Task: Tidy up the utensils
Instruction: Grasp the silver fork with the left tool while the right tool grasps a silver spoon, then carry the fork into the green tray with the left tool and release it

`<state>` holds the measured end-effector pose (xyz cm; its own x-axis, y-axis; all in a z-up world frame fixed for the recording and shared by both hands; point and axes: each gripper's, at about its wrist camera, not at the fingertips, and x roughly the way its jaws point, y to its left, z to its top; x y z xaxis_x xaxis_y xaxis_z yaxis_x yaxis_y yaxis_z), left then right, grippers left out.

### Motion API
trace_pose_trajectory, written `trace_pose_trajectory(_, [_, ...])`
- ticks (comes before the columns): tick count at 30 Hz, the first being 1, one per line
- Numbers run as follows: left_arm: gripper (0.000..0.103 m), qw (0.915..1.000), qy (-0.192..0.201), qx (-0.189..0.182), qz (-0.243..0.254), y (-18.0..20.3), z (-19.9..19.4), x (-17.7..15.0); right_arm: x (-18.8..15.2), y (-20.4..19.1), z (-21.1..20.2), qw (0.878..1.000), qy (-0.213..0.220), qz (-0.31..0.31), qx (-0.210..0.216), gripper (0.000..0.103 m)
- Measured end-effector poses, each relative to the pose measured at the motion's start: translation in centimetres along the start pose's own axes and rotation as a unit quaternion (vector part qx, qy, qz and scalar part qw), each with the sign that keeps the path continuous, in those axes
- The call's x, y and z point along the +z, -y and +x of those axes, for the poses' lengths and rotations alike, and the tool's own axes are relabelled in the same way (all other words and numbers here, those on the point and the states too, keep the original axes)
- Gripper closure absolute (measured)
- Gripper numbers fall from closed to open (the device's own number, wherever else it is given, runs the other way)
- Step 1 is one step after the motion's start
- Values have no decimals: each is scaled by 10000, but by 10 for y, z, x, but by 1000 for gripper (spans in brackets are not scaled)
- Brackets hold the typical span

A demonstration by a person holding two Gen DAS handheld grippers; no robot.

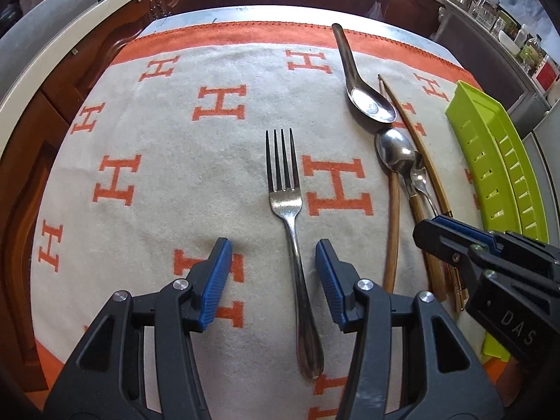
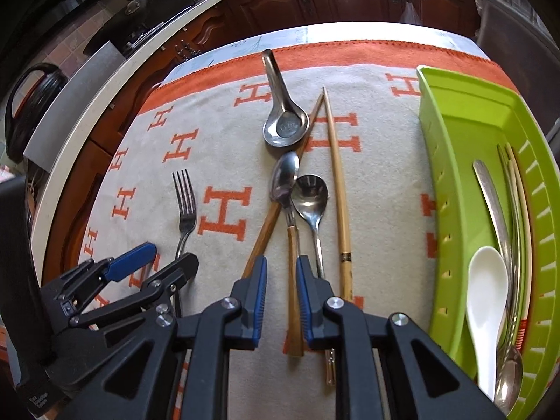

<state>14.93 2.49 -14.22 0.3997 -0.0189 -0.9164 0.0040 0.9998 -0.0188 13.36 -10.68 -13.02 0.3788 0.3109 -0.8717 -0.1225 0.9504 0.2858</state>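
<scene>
A metal fork (image 1: 285,206) lies on the H-patterned cloth, tines pointing away. My left gripper (image 1: 273,245) is open and straddles its handle, with both blue pads clear of it. In the right wrist view a wooden-handled spoon (image 2: 292,245) lies between a brown chopstick (image 2: 266,227) and a metal spoon (image 2: 311,196). My right gripper (image 2: 281,260) is open around the wooden handle; a gap shows at the left pad. The left gripper (image 2: 164,259) appears there too, over the fork (image 2: 185,206). The right gripper (image 1: 437,231) shows at the right of the left wrist view.
A steel soup spoon (image 2: 285,126) and a pale chopstick (image 2: 339,189) lie further along the cloth. At the right stands a green tray (image 2: 441,161) holding a white spoon (image 2: 486,287), metal utensils and chopsticks. Wooden cabinets and a counter edge ring the table.
</scene>
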Motion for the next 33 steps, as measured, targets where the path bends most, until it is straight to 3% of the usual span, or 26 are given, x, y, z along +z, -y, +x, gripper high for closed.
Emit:
trace_pose_trajectory(9, [56,10000,71,24,28,-1,5,8,7,-2,10,9997,21,-83,-219,91])
trace_pose_trajectory(14, [56,9999,101,40,56,1,6,10,7,-16,13,9970,121,-474,-595,91])
trace_pose_trajectory(15, [58,9999,109,35,64,0,6,10,7,-20,14,9957,142,-588,-702,92])
trace_pose_trajectory(16, [66,9999,126,37,70,0,5,10,6,-22,15,9944,166,-666,-806,95])
trace_pose_trajectory(17, [81,9999,154,33,67,0,4,9,5,-23,15,9935,186,-723,-861,95])
trace_pose_trajectory(19, [95,9999,159,-45,41,-2,3,10,4,-24,15,9923,221,-790,-931,96])
trace_pose_trajectory(23, [100,9997,183,-166,-88,-8,2,8,2,-24,14,9922,290,-765,-937,97])
trace_pose_trajectory(33, [100,9944,160,-706,-768,-36,-5,-5,-4,-9,-12,9980,442,-287,-357,97])
